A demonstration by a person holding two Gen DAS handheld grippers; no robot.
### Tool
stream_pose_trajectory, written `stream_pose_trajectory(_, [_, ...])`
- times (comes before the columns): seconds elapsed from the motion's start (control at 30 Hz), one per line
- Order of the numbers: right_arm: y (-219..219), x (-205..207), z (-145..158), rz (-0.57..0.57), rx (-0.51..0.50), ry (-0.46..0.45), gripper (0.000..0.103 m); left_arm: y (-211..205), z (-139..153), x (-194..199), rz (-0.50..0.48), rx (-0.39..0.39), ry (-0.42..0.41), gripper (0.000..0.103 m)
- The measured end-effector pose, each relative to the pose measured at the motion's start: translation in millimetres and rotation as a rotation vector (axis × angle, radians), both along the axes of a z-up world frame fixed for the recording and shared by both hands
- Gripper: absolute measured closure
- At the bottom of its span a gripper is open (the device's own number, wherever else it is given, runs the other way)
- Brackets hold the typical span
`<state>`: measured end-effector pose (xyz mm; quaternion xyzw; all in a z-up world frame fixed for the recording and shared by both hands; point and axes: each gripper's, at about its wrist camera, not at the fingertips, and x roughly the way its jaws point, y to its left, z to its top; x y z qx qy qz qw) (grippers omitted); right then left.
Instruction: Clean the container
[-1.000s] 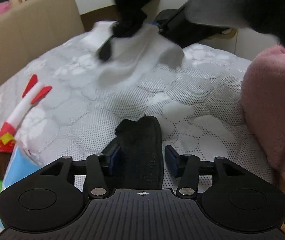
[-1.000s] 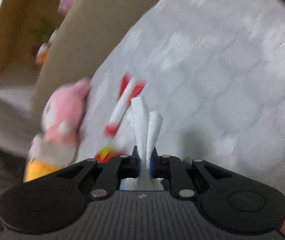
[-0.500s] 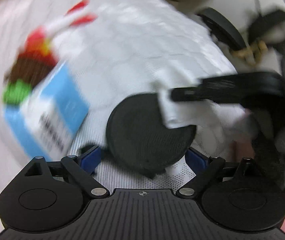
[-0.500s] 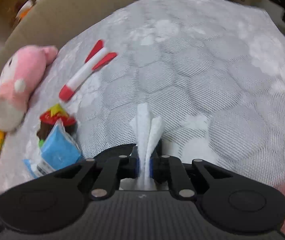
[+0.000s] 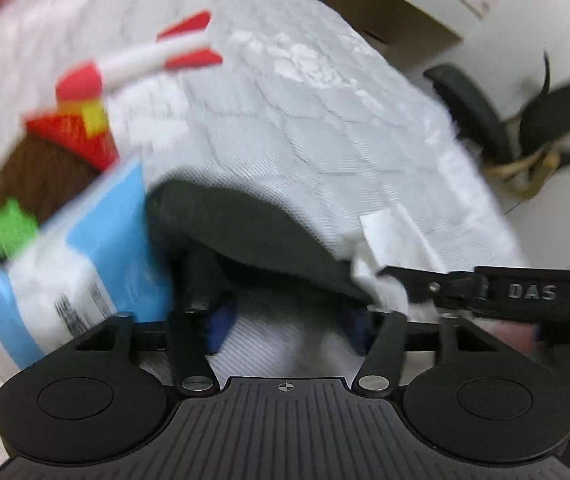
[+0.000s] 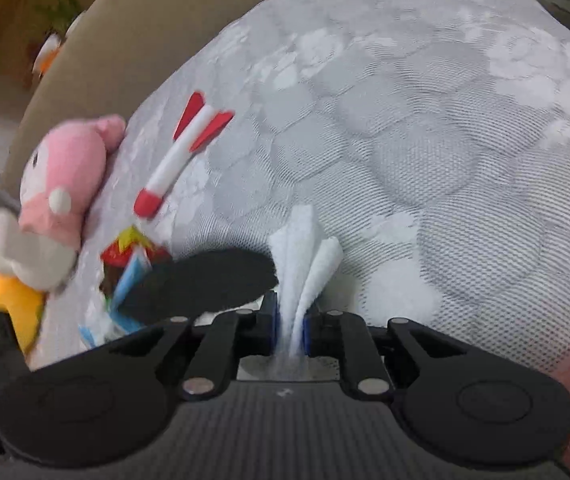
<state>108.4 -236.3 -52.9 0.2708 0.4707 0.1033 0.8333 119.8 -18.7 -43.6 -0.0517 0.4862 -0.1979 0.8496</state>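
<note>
Black and round, the container [image 5: 245, 232] sits low in the middle of the left wrist view, tipped so that its broad face is offered to the cloth. The left gripper [image 5: 289, 320] reaches around its lower edge, jaws closing with the container between them; through the blur I cannot tell whether the pads already press on it. Holding it this way steadies it for wiping.

White cloth [image 6: 305, 256] stands folded in the right gripper [image 6: 289, 330], whose jaws pinch it tight near the bottom middle of the right wrist view, leaving a free tuft in front to rub with. That tuft touches the container's right edge, so the wipe seems to be starting there.

Toys lie at the left of both views on the quilted mattress [image 6: 425, 140]: a rocket [image 6: 183, 160], a pink plush [image 6: 61, 188] and a blue packet [image 5: 97, 248], all clear of the work.
</note>
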Motion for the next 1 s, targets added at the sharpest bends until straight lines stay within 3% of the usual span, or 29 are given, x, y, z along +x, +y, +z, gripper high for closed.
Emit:
stream_pose_trajectory(0.07, [8,1,1,0.018,-0.034,-0.017,0.088,1,4,2,-0.011,-0.013,0.009,0.046])
stream_pose_trajectory(0.2, [-1,-1,4,-0.034,-0.033,-0.032,0.088,6,17,-10,-0.031,0.013,0.0,0.028])
stream_pose_trajectory(0.47, [-18,-1,12,-0.099,0.106,-0.041,0.088,8,51,-41,-0.109,0.102,-0.101,0.012])
stream_pose_trajectory(0.63, [5,1,31,-0.019,0.158,-0.103,0.088,15,52,-46,-0.111,0.197,-0.151,0.01])
stream_pose_trajectory(0.77, [41,8,41,0.121,0.119,-0.148,0.088,27,43,-46,-0.06,0.247,-0.17,0.009])
stream_pose_trajectory(0.87, [62,15,33,0.217,0.11,-0.127,0.088,36,33,-44,-0.006,0.267,-0.179,0.005])
stream_pose_trajectory(1.0, [63,15,19,0.196,-0.014,-0.09,0.087,34,22,-41,0.027,0.322,-0.212,0.003])
